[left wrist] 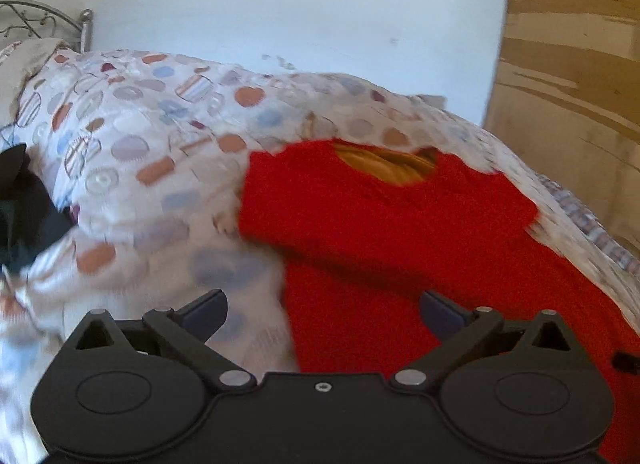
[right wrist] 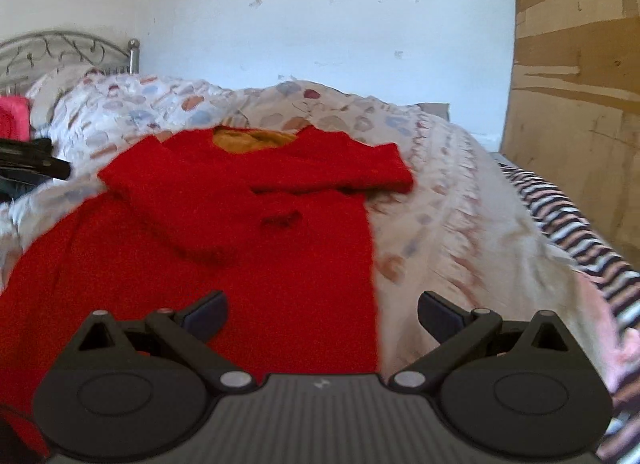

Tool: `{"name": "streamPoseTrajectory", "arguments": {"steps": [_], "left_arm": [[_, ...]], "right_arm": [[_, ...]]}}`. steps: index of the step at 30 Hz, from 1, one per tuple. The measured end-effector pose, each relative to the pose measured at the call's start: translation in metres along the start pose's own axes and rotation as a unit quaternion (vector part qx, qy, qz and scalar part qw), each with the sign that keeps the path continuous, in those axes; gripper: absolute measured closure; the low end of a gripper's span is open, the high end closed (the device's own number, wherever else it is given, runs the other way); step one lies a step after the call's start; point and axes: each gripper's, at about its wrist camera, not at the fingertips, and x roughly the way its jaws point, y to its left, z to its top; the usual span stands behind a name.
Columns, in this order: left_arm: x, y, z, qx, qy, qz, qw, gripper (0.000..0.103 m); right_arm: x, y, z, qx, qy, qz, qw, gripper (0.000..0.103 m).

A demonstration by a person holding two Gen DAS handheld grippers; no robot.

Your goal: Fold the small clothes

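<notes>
Sleeves already lie crossed over the red sweater (right wrist: 248,224) — left gripper (left wrist: 322,314) and right gripper (right wrist: 322,314), jaws apart and empty, should pinch the hem evenly and lift together.

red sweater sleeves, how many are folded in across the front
2. One sleeve crosses from the left; the other sleeve lies across from the right, below the collar. Both rest on the red sweater.

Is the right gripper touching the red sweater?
Apart. The right wrist view shows the right gripper open above the red sweater, nothing between its jaws.
</notes>
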Motion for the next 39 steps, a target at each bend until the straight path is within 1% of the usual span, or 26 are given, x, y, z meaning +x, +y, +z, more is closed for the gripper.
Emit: {"name": "streamPoseTrajectory", "arguments": {"steps": [5, 8, 10, 13, 15, 17, 20, 22, 25, 26, 27, 30, 31, 32, 33, 35, 36, 38, 39], "left_arm": [[-0.032, -0.012, -0.038, 0.009, 0.021, -0.003, 0.9997, 0.001], [-0.044, -0.016, -0.053, 0.015, 0.029, 0.002, 0.9995, 0.001], [-0.050, -0.019, -0.060, 0.009, 0.032, 0.001, 0.9995, 0.001], [-0.054, -0.023, -0.064, 0.004, 0.035, -0.004, 0.9994, 0.001], [-0.057, -0.028, -0.066, 0.008, 0.034, -0.008, 0.9993, 0.001], [-0.059, -0.034, -0.068, 0.016, 0.032, -0.013, 0.9993, 0.001], [-0.063, -0.041, -0.069, 0.021, 0.028, -0.025, 0.9991, 0.001], [-0.067, -0.043, -0.068, 0.025, 0.025, -0.031, 0.9989, 0.001], [-0.072, -0.046, -0.067, 0.030, 0.021, -0.036, 0.9987, 0.001], [-0.074, -0.047, -0.066, 0.030, 0.020, -0.038, 0.9986, 0.001], [-0.076, -0.047, -0.066, 0.031, 0.018, -0.038, 0.9986, 0.001], [-0.080, -0.048, -0.065, 0.036, 0.016, -0.041, 0.9984, 0.001], [-0.081, -0.048, -0.065, 0.038, 0.016, -0.041, 0.9983, 0.001], [-0.082, -0.049, -0.066, 0.041, 0.016, -0.042, 0.9982, 0.001], [-0.082, -0.050, -0.066, 0.043, 0.016, -0.043, 0.9980, 0.001], [-0.083, -0.052, -0.067, 0.050, 0.016, -0.045, 0.9976, 0.001], [-0.083, -0.054, -0.068, 0.054, 0.016, -0.046, 0.9974, 0.001], [-0.084, -0.057, -0.070, 0.060, 0.015, -0.050, 0.9968, 0.001], [-0.084, -0.058, -0.071, 0.062, 0.014, -0.053, 0.9966, 0.001]], "right_arm": [[-0.034, -0.012, -0.022, -0.023, -0.004, -0.006, 1.000, 0.000], [-0.049, -0.009, -0.028, -0.072, 0.000, -0.022, 0.997, 0.000], [-0.063, -0.005, -0.032, -0.106, -0.015, -0.004, 0.994, 0.000], [-0.082, 0.006, -0.038, -0.163, -0.028, 0.028, 0.986, 0.000], [-0.091, 0.019, -0.044, -0.210, -0.031, 0.043, 0.976, 0.000], [-0.093, 0.030, -0.051, -0.251, -0.029, 0.045, 0.966, 0.000], [-0.089, 0.051, -0.064, -0.319, -0.023, 0.030, 0.947, 0.000], [-0.084, 0.064, -0.072, -0.358, -0.021, 0.006, 0.933, 0.000], [-0.076, 0.079, -0.082, -0.402, -0.025, -0.038, 0.915, 0.000], [-0.074, 0.080, -0.083, -0.409, -0.030, -0.048, 0.911, 0.001], [-0.074, 0.080, -0.084, -0.410, -0.036, -0.056, 0.910, 0.001], [-0.075, 0.076, -0.082, -0.386, -0.047, -0.054, 0.920, 0.004], [-0.077, 0.074, -0.082, -0.380, -0.050, -0.050, 0.922, 0.011], [-0.076, 0.072, -0.081, -0.377, -0.050, -0.045, 0.924, 0.013], [-0.078, 0.072, -0.081, -0.377, -0.051, -0.039, 0.924, 0.020], [-0.080, 0.071, -0.082, -0.375, -0.055, -0.021, 0.925, 0.040], [-0.081, 0.070, -0.081, -0.373, -0.053, -0.011, 0.926, 0.047], [-0.082, 0.070, -0.080, -0.365, -0.046, 0.012, 0.930, 0.079], [-0.083, 0.070, -0.078, -0.360, -0.042, 0.022, 0.932, 0.084]]}}
